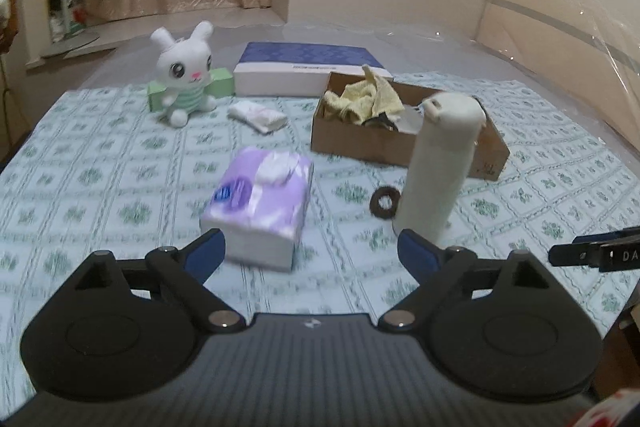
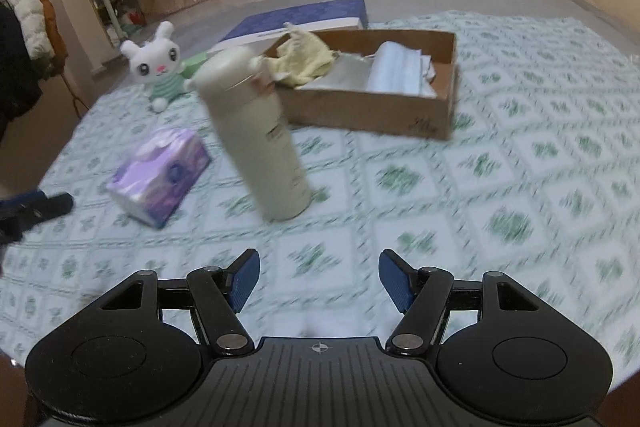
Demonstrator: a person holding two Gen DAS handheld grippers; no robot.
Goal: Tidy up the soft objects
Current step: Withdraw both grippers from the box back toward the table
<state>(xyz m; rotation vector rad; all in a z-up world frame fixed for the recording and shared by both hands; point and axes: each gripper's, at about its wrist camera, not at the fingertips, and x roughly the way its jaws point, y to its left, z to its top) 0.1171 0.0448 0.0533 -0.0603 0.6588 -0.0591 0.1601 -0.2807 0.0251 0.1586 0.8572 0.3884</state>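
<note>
We see both grippers, left gripper (image 1: 310, 247) and right gripper (image 2: 319, 277), released and empty before the cream bottle (image 1: 438, 163); the cardboard box (image 1: 404, 143) lies behind it.

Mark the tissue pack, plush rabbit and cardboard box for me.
tissue pack (image 1: 262, 203), left wrist view, purple top face
plush rabbit (image 1: 182, 67), left wrist view, its face
cardboard box (image 2: 360, 117), right wrist view, near side wall
</note>
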